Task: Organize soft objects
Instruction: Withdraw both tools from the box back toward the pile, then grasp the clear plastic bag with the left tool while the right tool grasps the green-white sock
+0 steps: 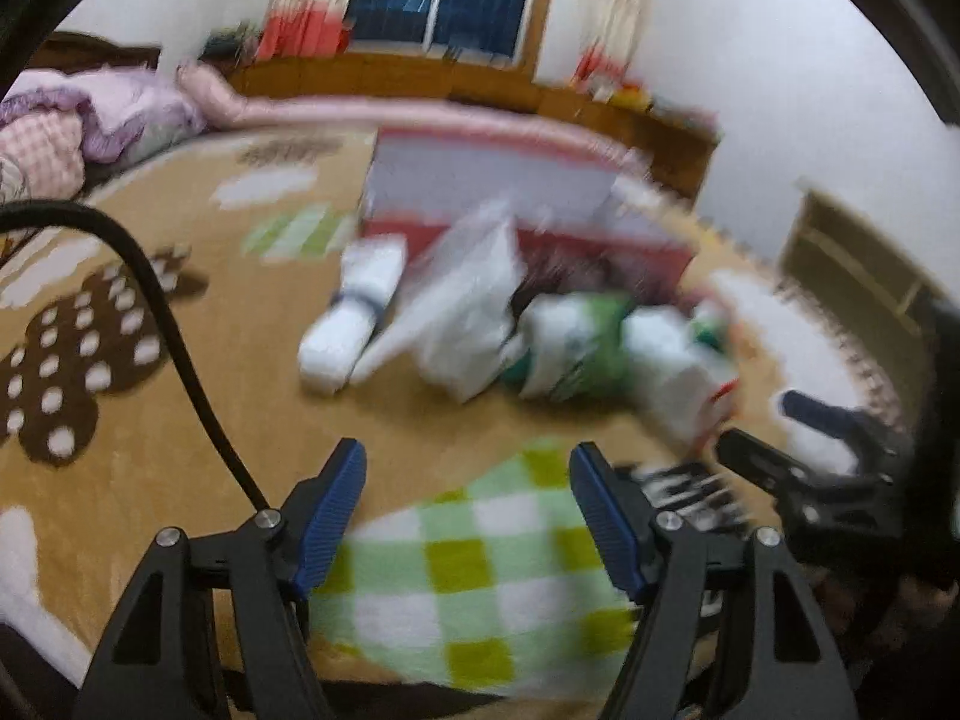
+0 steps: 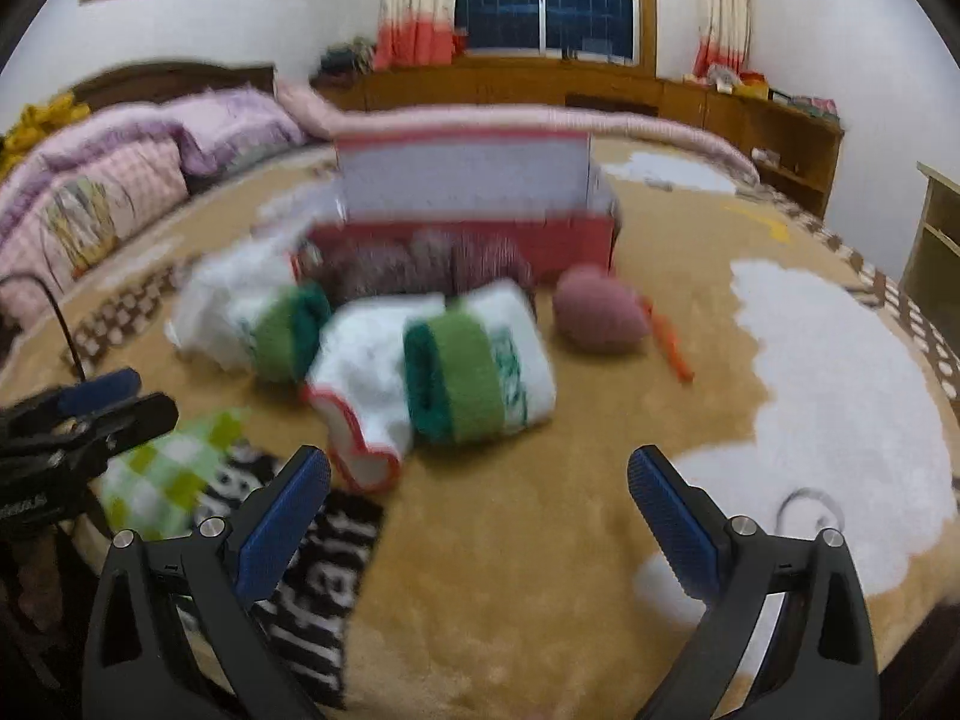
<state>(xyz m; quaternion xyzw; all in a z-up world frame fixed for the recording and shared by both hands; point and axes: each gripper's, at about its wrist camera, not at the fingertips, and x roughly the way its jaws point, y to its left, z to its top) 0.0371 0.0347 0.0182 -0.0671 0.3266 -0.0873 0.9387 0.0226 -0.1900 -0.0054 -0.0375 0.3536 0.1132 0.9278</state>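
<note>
Soft items lie on a tan rug on the bed. Rolled white towels with green bands (image 2: 468, 360) (image 1: 576, 348) lie in front of a red and white box (image 2: 468, 192) (image 1: 492, 180), which holds dark rolled cloths (image 2: 420, 258). A pink soft ball (image 2: 600, 315) lies right of them. My left gripper (image 1: 468, 474) is open over a green checked cloth (image 1: 480, 588), which also shows in the right wrist view (image 2: 162, 474). My right gripper (image 2: 480, 480) is open and empty above the rug, near a black and white cloth (image 2: 324, 588).
A white plastic bag (image 1: 468, 312) and a white roll (image 1: 354, 324) lie left of the towels. An orange stick (image 2: 672, 348) lies by the ball. Pink bedding (image 2: 120, 180) is piled at the left. A wooden cabinet (image 2: 774, 138) stands behind the bed.
</note>
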